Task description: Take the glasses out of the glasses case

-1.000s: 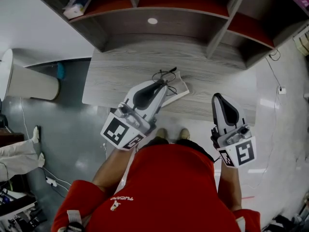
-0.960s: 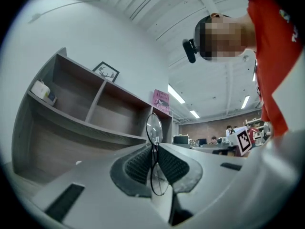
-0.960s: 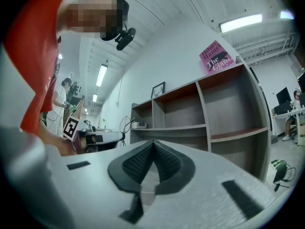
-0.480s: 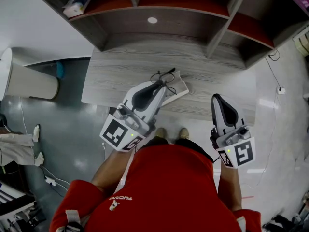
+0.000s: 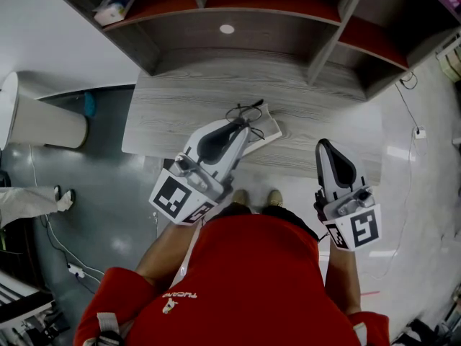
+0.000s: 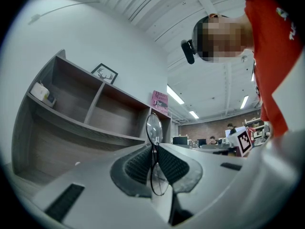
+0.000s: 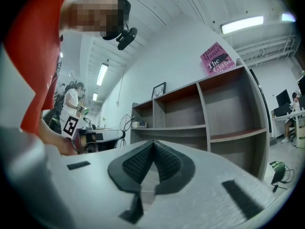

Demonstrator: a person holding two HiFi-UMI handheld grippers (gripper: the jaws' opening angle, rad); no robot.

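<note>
**Jaws of the left gripper (image 6: 153, 151) clamped on the glasses (image 6: 154, 126): slip, snag and bend hazards**

The jaws of the left gripper were closed on a thin part of the wire frame. One lens stood above the pads and the other sat lower, between them. In the head view the glasses (image 5: 245, 112) were held at the far-left side of the open glasses case (image 5: 268, 131), just above it. Whether the temples had fully cleared the case could not be determined.

The jaws of the right gripper (image 7: 151, 144) were together on nothing, and that gripper was well to the right of the case.

Probable faults from this state:

1. Slip or pivot. The contact area was small and the frame was thin wire. A quick swing could have rotated the glasses in the pads or released them onto the case or the bench (image 5: 328, 114).
2. Snag. A temple caught on the case wall would have dragged the case, which nothing restrained and which lay near the front edge of the bench.
3. Deformation. Extra clamping force would likely have bent the frame or loaded a lens.
</note>
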